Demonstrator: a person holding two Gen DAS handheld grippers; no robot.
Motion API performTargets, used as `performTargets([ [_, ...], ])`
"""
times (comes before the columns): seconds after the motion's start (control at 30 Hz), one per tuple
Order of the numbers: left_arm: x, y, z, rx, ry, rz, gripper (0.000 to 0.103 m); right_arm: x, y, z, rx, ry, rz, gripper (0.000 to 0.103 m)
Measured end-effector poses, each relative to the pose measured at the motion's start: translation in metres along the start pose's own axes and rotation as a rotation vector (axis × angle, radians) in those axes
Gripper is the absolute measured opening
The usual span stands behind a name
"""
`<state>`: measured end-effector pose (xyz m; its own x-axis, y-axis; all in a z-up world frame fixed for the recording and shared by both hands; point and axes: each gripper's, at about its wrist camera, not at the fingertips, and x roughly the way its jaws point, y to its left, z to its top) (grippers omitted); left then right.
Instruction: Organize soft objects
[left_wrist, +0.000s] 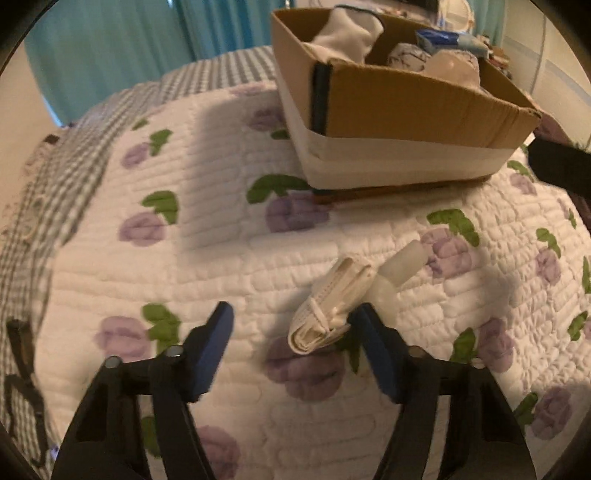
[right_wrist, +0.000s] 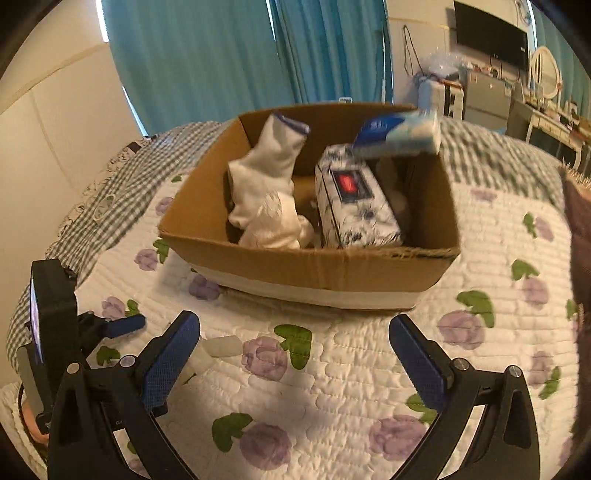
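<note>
Both tools wide, nr box

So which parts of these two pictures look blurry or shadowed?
Left wrist view: the cardboard box and left tongs are motion-smeared, and a broad shadow crosses the quilt. Right wrist view: sharper overall, but the blue-and-white pack at the box rim is streaked, and shadow pools on the quilt between the right tongs.

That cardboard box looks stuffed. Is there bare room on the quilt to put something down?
Yes. The quilt lies bare between the cardboard box and the open right tongs, and again left of the box toward the checked blanket. It is crowded by the open left tongs, where the folded white cloth and a translucent piece lie.
</note>
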<state>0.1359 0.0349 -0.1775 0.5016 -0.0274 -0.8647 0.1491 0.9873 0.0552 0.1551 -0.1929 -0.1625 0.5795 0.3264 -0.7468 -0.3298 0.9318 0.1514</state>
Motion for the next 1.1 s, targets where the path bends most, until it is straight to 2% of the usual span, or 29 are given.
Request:
performTargets([
  [0.07, 0.002, 0.0, 0.0, 0.005, 0.001, -0.018, 0.065, 0.008, 0.0, -0.002, 0.006, 0.014, 0.003, 0.103],
  [0.1, 0.001, 0.0, -0.001, 0.002, 0.001, -0.041, 0.058, 0.009, 0.0, -0.003, 0.007, 0.019, 0.005, 0.103],
  [0.13, -0.001, 0.001, -0.001, 0.002, 0.002, -0.078, 0.036, 0.011, 0.002, -0.004, 0.006, 0.024, 0.009, 0.103],
  [0.17, -0.001, -0.001, -0.002, 0.007, 0.006, -0.112, 0.028, 0.011, 0.004, -0.004, 0.004, 0.028, 0.009, 0.103],
  [0.33, -0.014, 0.003, -0.006, 0.015, -0.01, -0.133, 0.029, 0.009, 0.021, -0.005, -0.02, 0.034, 0.006, 0.103],
  [0.6, -0.049, 0.036, -0.008, 0.016, -0.073, -0.007, 0.029, 0.023, 0.053, -0.011, -0.03, 0.067, 0.054, 0.103],
  [0.77, -0.05, 0.059, -0.01, -0.028, -0.073, 0.037, 0.029, 0.058, 0.076, -0.025, -0.05, 0.139, 0.058, 0.101],
  [0.97, -0.04, 0.075, -0.007, -0.078, -0.048, 0.042, 0.029, 0.098, 0.1, -0.039, -0.121, 0.221, 0.023, 0.084],
  [1.0, -0.04, 0.074, -0.008, -0.081, -0.044, 0.04, 0.029, 0.1, 0.101, -0.04, -0.134, 0.223, 0.001, 0.075],
  [1.03, -0.038, 0.074, -0.007, -0.082, -0.039, 0.037, 0.029, 0.101, 0.101, -0.04, -0.144, 0.221, -0.021, 0.059],
  [1.07, -0.039, 0.073, -0.008, -0.082, -0.036, 0.035, 0.029, 0.101, 0.099, -0.04, -0.145, 0.215, -0.044, 0.056],
  [1.1, -0.04, 0.071, -0.008, -0.082, -0.034, 0.035, 0.029, 0.099, 0.094, -0.039, -0.127, 0.211, -0.025, 0.054],
])
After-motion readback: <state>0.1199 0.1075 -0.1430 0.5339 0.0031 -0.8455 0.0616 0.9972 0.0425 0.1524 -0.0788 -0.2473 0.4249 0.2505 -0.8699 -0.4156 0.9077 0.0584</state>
